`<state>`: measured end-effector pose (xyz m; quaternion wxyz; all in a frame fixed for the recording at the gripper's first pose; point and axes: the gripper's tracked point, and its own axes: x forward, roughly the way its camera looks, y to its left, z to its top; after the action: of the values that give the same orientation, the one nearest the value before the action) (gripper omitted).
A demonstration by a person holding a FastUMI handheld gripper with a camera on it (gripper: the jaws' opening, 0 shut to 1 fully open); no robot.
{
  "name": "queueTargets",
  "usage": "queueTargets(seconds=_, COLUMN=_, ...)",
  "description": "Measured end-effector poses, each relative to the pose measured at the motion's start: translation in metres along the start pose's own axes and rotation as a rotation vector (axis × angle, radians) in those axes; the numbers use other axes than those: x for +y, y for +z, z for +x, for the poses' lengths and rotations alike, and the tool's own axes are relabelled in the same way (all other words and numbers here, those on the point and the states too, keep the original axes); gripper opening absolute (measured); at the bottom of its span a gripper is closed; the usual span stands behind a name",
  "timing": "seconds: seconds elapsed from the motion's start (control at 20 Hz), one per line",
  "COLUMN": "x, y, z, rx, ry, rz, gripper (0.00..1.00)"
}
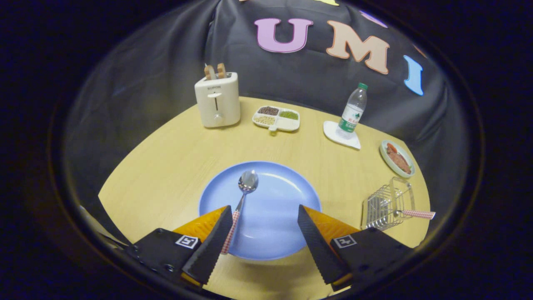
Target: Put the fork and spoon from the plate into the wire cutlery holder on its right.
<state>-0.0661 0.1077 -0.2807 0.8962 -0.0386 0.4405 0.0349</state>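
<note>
The claw [264, 216] hung spread and empty over the blue plate [287, 233], its left finger beside the spoon [245, 187], likely lining up a grasp toward the wire holder [387, 206].

The claw [265, 214] hangs spread wide over the blue plate [283, 208], nothing between its fingers but the spoon [243, 196] beside the left one. Bare table [166, 166] separates plate and wire cutlery holder [387, 206], where a checked handle [418, 214] sticks out.
</note>
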Motion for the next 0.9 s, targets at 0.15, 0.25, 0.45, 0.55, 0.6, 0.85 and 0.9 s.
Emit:
queueTargets(seconds=0.15, x=0.009, y=-0.009, z=0.007, rx=0.028, ry=0.011, rz=-0.009, gripper=1.0)
queueTargets(seconds=0.25, x=0.012, y=-0.015, z=0.012, rx=0.044, ry=0.013, rz=-0.015, gripper=0.96)
queueTargets(seconds=0.45, x=0.023, y=-0.026, z=0.016, rx=0.082, ry=0.029, rz=-0.011, gripper=0.77)
queueTargets(seconds=0.55, x=0.027, y=-0.031, z=0.019, rx=0.1, ry=0.041, rz=-0.023, gripper=0.68)
queueTargets(seconds=0.6, x=0.029, y=-0.035, z=0.021, rx=0.111, ry=0.048, rz=-0.029, gripper=0.64)
queueTargets(seconds=0.85, x=0.021, y=-0.041, z=0.025, rx=0.134, ry=0.016, rz=-0.072, gripper=0.34)
queueTargets(seconds=0.9, x=0.021, y=-0.047, z=0.025, rx=0.147, ry=0.021, rz=-0.068, gripper=0.26)
